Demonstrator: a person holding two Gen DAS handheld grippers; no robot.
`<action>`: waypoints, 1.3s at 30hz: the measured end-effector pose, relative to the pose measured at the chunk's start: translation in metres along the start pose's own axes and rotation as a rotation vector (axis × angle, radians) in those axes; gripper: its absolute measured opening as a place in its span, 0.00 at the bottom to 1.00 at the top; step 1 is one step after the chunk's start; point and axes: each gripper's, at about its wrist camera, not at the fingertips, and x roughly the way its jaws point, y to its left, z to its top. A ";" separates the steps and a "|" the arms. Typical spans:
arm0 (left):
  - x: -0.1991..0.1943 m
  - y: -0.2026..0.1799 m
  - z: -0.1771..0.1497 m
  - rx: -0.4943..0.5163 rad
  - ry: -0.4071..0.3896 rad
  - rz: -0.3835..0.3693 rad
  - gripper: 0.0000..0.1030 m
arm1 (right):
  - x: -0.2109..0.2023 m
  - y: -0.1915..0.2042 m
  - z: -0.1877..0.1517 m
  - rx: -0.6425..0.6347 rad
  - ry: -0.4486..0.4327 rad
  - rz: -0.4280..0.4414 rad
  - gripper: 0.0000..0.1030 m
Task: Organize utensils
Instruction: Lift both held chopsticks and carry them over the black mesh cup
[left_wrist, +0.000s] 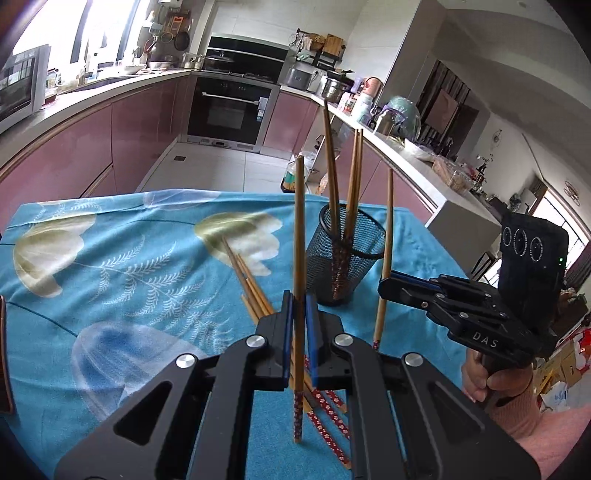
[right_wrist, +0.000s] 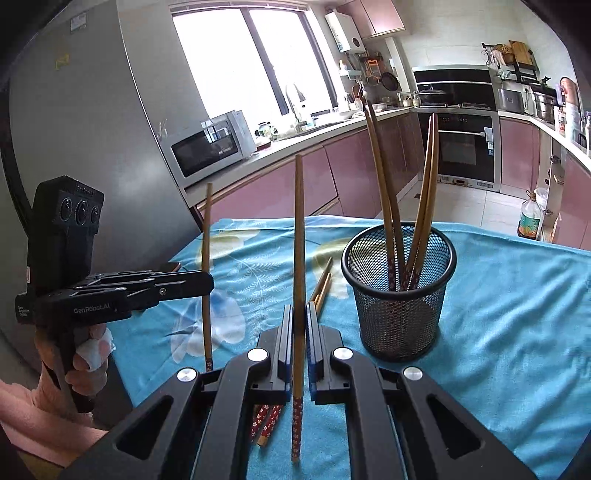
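The left wrist view shows the right gripper from the side, clenched on 1 chopstick held upright, with the person's right hand wrapped around the handle below. The right wrist view shows the mirror of this: the left gripper side-on, clamped on its own upright chopstick, gripped by the left hand with a scrap of white tissue under the fingers.

Each gripper points forward and somewhat downward over the bench, which is covered by a blue flowered cloth. Both held chopsticks stand nearly vertical with the red patterned end down, clear of the cloth.

The black mesh holder stands on the bench just beyond the grippers and holds 4 chopsticks, leaning apart in 2 pairs, red ends down. A loose pile of chopsticks lies flat on the cloth beside the holder, partly hidden behind the near gripper; at least 4 show, and the exact count cannot be told.
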 end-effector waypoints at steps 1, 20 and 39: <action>-0.004 -0.002 0.002 0.003 -0.011 -0.008 0.07 | -0.004 -0.002 0.001 0.001 -0.010 0.000 0.06; -0.032 -0.029 0.058 0.041 -0.159 -0.086 0.07 | -0.053 -0.010 0.036 -0.043 -0.169 -0.059 0.06; -0.010 -0.068 0.124 0.128 -0.221 -0.063 0.07 | -0.065 -0.034 0.087 -0.074 -0.250 -0.146 0.06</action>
